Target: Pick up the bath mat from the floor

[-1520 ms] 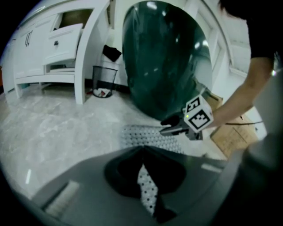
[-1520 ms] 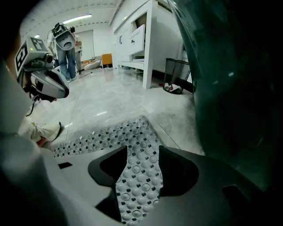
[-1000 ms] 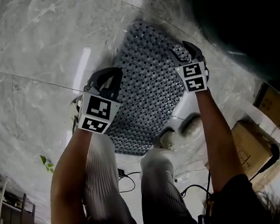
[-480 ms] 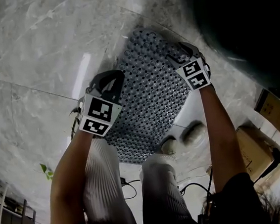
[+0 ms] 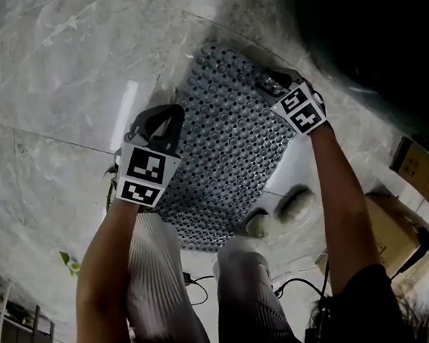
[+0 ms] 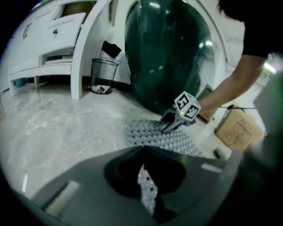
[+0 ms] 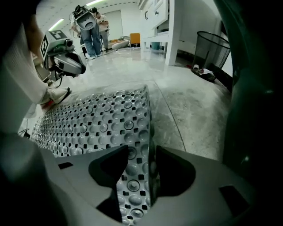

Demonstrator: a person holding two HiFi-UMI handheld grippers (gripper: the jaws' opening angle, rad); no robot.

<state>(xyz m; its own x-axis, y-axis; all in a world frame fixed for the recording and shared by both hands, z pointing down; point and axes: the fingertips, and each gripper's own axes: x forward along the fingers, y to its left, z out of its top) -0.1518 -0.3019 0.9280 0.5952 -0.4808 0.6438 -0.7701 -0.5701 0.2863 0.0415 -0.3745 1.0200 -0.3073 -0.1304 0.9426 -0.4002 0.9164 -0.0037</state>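
Found grey studded mat [image 5: 227, 150] on floor [image 5: 45, 86] beside dark tub [image 5: 366, 21]. Pinched at left edge by left hand-held gripper [image 5: 159, 118], jaws closed on it. Straddled at far right corner by right hand-held gripper [image 5: 270, 83], jaws closing, pads not yet pressing.

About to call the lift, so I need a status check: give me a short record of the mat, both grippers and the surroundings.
bath mat: grey, studded, mostly flat on the marble floor
left gripper: fingers shut on the mat's edge
right gripper: fingers closing, the mat's opposite edge between them, not yet pinched
nearby: wire waste bin, cardboard box
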